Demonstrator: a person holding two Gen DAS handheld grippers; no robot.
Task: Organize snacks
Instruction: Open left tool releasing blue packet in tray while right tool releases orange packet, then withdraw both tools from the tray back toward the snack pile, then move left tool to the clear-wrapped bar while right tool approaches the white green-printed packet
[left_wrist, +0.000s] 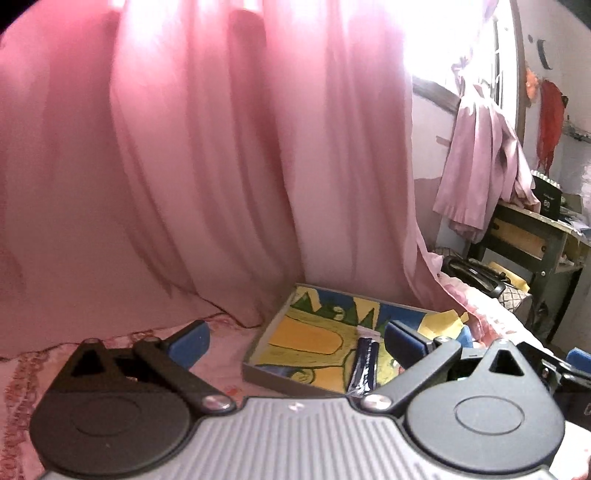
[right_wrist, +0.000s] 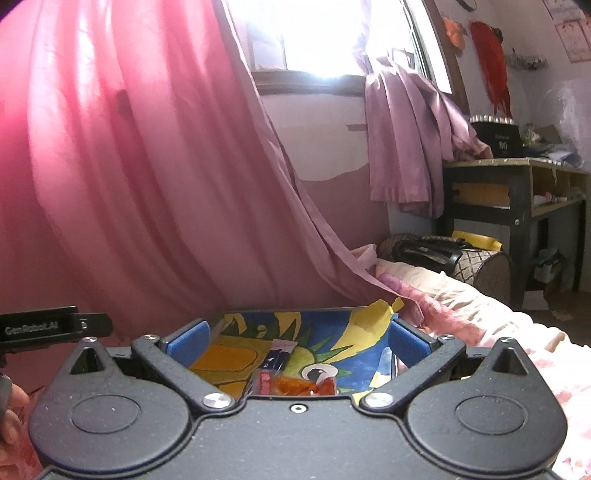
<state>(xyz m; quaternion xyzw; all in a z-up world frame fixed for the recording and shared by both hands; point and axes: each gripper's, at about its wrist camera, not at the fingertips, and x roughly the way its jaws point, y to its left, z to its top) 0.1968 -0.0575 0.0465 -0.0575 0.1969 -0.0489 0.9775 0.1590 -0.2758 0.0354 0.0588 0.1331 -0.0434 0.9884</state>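
Observation:
A shallow grey tray (left_wrist: 258, 341) with a bright yellow, blue and green painted floor lies on the pink bedspread. It also shows in the right wrist view (right_wrist: 364, 326). A dark blue snack bar (left_wrist: 364, 369) lies in it, also seen in the right wrist view (right_wrist: 277, 356). An orange-red snack packet (right_wrist: 295, 386) lies near the tray's front, partly hidden by the right gripper's body. My left gripper (left_wrist: 295, 343) is open and empty above the tray's left side. My right gripper (right_wrist: 297, 343) is open and empty over the tray.
A pink curtain (left_wrist: 184, 166) hangs close behind the tray. A dark wooden desk (right_wrist: 517, 192) stands at the right with a patterned bag (right_wrist: 461, 258) beside it. The bed's right edge (right_wrist: 517, 332) drops to the floor.

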